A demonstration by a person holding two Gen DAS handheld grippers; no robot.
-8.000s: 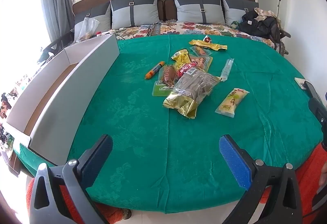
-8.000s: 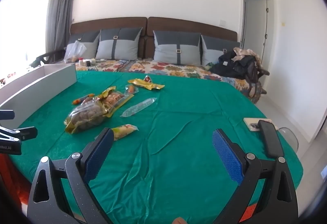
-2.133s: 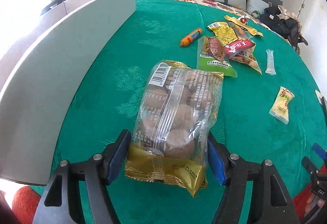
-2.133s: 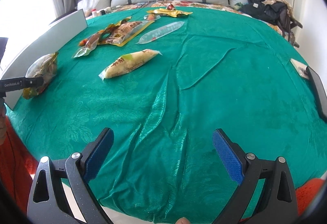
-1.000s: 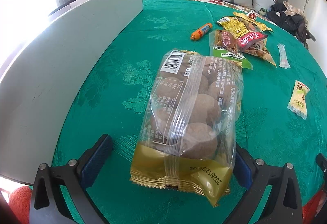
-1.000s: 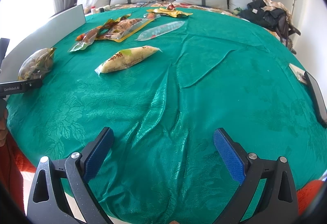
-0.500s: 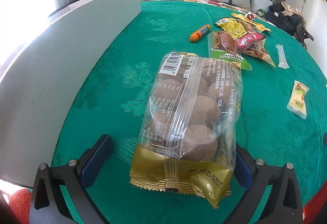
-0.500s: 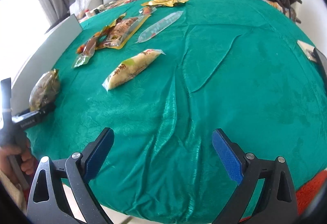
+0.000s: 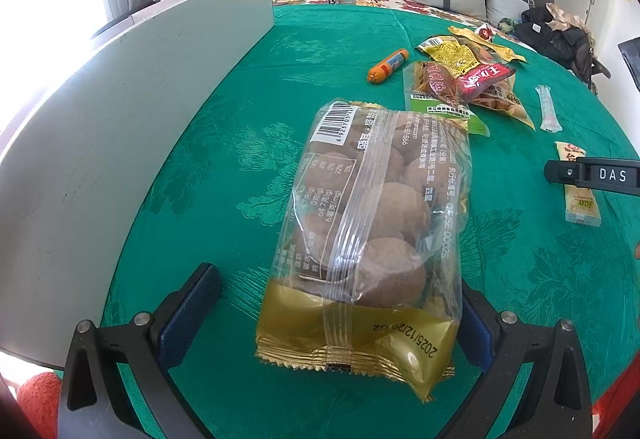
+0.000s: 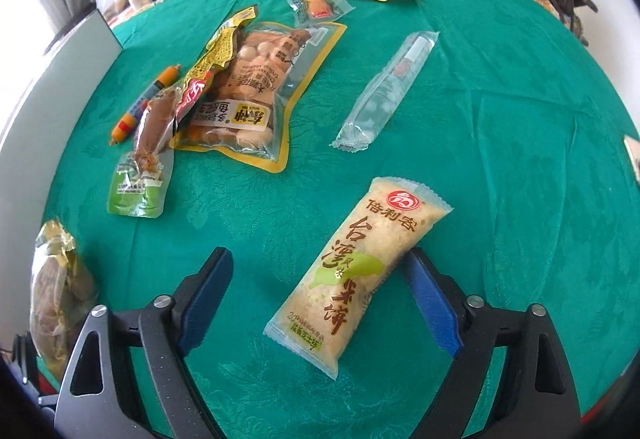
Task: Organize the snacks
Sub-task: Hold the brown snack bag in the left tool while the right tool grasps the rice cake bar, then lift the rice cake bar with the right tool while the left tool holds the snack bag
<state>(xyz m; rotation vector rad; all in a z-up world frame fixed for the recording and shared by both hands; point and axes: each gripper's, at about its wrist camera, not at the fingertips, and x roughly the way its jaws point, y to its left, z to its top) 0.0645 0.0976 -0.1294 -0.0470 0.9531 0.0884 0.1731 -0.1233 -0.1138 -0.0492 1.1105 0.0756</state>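
My left tool (image 9: 332,313) is wide apart, the cookie bag (image 9: 372,223) lying between its fingers. My right tool (image 10: 320,299) gapes around the rice cracker pack (image 10: 360,271). Farther off, more snacks (image 10: 244,87) lie on the green cloth (image 10: 500,127).

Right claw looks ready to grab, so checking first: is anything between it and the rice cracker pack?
Nothing visible. The rice cracker pack lies alone on the green cloth, its near end already between the open fingers of the right claw. The clear wrapped stick and the other snacks lie farther off.
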